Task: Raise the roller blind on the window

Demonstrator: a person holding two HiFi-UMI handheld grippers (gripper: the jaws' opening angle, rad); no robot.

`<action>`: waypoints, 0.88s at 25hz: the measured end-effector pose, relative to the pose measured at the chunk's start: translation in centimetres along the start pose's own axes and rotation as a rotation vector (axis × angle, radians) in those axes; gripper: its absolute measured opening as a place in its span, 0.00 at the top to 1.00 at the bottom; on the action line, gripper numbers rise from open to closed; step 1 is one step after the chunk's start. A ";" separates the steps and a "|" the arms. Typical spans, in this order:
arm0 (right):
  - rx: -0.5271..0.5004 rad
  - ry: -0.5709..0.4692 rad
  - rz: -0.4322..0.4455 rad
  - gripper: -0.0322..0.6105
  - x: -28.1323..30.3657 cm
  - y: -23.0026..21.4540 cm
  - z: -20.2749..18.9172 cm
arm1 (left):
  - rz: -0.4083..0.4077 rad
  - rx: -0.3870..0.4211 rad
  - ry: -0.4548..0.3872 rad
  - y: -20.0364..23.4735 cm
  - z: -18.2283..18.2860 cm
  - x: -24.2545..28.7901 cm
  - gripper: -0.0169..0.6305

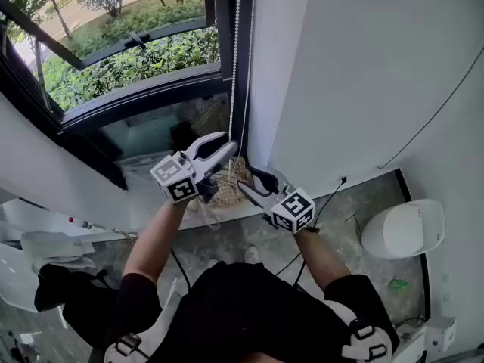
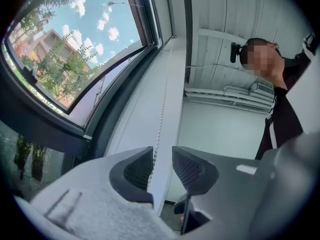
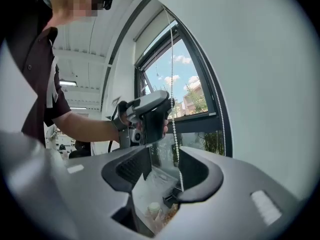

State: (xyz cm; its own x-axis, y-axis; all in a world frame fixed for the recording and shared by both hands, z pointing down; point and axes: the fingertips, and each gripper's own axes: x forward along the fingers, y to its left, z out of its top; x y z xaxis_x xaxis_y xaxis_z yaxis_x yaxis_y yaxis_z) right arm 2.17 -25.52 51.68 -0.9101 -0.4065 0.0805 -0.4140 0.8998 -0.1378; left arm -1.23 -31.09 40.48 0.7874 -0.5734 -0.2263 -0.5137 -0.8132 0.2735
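A white rounded object (image 1: 402,229) is sitting on the grey marbled floor (image 1: 363,195) at right, a small green item (image 1: 398,283) is lying below it, and a black cable (image 1: 330,197) is trailing centre-right.

Right gripper (image 3: 164,165): grey jaws stand apart. Thin white bead chain (image 3: 173,126) hangs down between them, close by the right-hand pad; contact unclear. Higher along the same chain, grey left gripper (image 3: 146,115) held in a hand. Behind: dark-framed window (image 3: 212,124), blue sky. Plain white wall (image 3: 270,84) at right.
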 end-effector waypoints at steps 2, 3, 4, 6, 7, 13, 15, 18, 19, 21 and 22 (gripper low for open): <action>0.027 -0.025 0.025 0.67 -0.7 0.1 0.3 | 0.071 0.005 -0.017 0.6 -0.1 -1.2 0.78; 0.044 -0.042 0.033 0.68 -0.9 0.0 0.5 | 0.107 0.007 -0.025 1.0 -0.2 -2.0 0.77; 0.063 -0.061 0.036 0.68 -1.1 0.0 0.7 | 0.141 0.007 -0.034 1.3 -0.1 -2.9 0.77; 0.096 -0.096 0.032 0.69 -1.3 0.1 1.0 | 0.190 0.008 -0.048 1.5 -0.1 -5.0 0.76; 0.104 -0.108 0.025 0.69 -1.4 0.2 1.1 | 0.204 0.010 -0.050 1.4 -0.1 -5.9 0.76; 0.129 -0.161 -0.016 0.75 -2.3 3.4 2.0 | 0.217 0.028 -0.066 -1.4 0.4 -10.9 0.77; 0.122 -0.167 -0.022 0.76 -2.5 5.2 2.2 | 0.215 0.040 -0.067 -2.7 0.7 -12.8 0.77; 0.114 -0.164 -0.025 0.78 -2.8 7.9 2.1 | 0.231 0.052 -0.072 -4.3 0.8 -16.3 0.77; 0.114 -0.163 -0.026 0.78 -2.8 8.8 2.0 | 0.244 0.052 -0.079 -4.9 1.0 -17.6 0.77; 0.116 -0.167 -0.029 0.79 -2.8 10.7 2.0 | 0.269 0.055 -0.089 -6.2 1.3 -20.2 0.77; 0.116 -0.173 -0.031 0.79 -3.0 11.8 2.1 | 0.281 0.060 -0.087 -6.9 1.4 -21.5 0.77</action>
State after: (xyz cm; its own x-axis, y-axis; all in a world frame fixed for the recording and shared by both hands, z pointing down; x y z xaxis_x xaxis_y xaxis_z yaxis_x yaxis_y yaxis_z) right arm -0.04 -14.04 47.75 -0.8822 -0.4635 -0.0827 -0.4315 0.8663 -0.2517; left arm -15.12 -13.24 42.12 0.5805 -0.7813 -0.2293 -0.7289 -0.6241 0.2815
